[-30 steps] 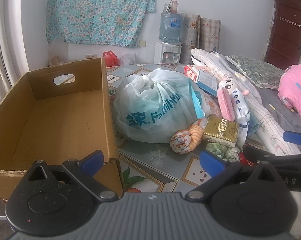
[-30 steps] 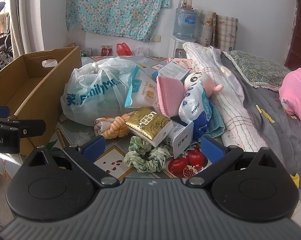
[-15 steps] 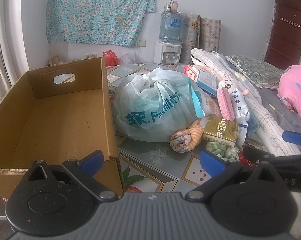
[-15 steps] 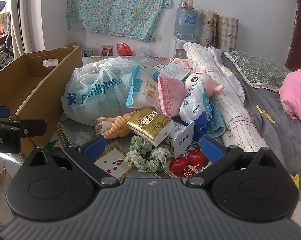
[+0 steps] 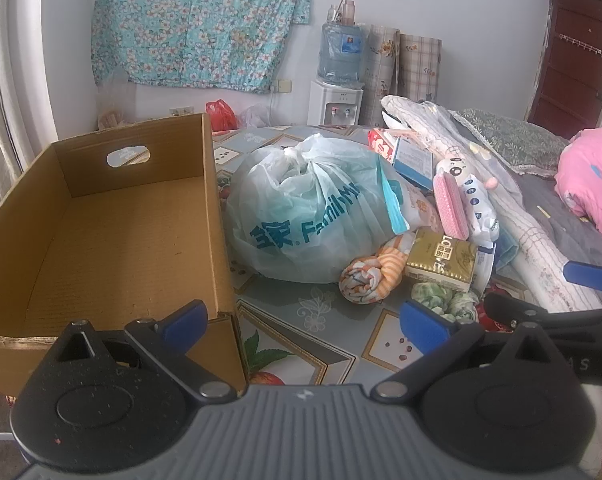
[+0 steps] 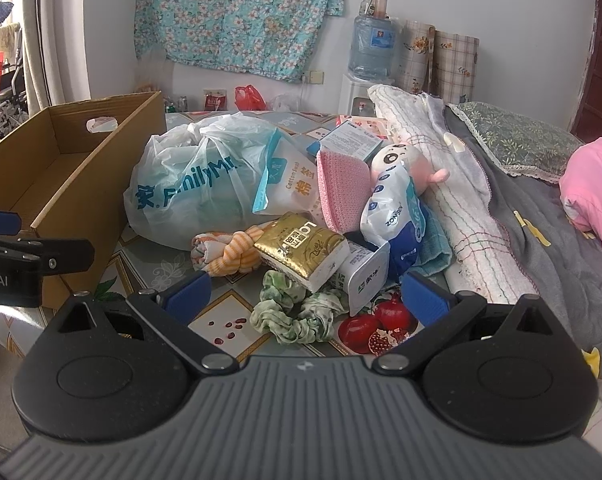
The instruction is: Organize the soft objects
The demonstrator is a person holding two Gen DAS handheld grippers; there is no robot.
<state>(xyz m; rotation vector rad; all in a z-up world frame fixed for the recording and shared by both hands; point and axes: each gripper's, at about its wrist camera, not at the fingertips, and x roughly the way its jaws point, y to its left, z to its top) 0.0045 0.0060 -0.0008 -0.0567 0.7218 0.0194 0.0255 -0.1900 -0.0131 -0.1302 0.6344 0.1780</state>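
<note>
Both claws gape wide, the left claw and right claw; a crumpled green scrunchie lies at 12 o'clock, beneath the gold "LOTION" tissue pack; the knotted plastic bag reads "FamilyMart".

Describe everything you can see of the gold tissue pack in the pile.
The gold tissue pack is a soft rectangular brick in shiny gold wrap with dark lettering on top and white sides. It lies tilted, unopened as far as shows, at the front of the pile. Its near corner overhangs the green scrunchie; the orange striped knotted cloth touches its left end, and a white pack sits against its right.
</note>
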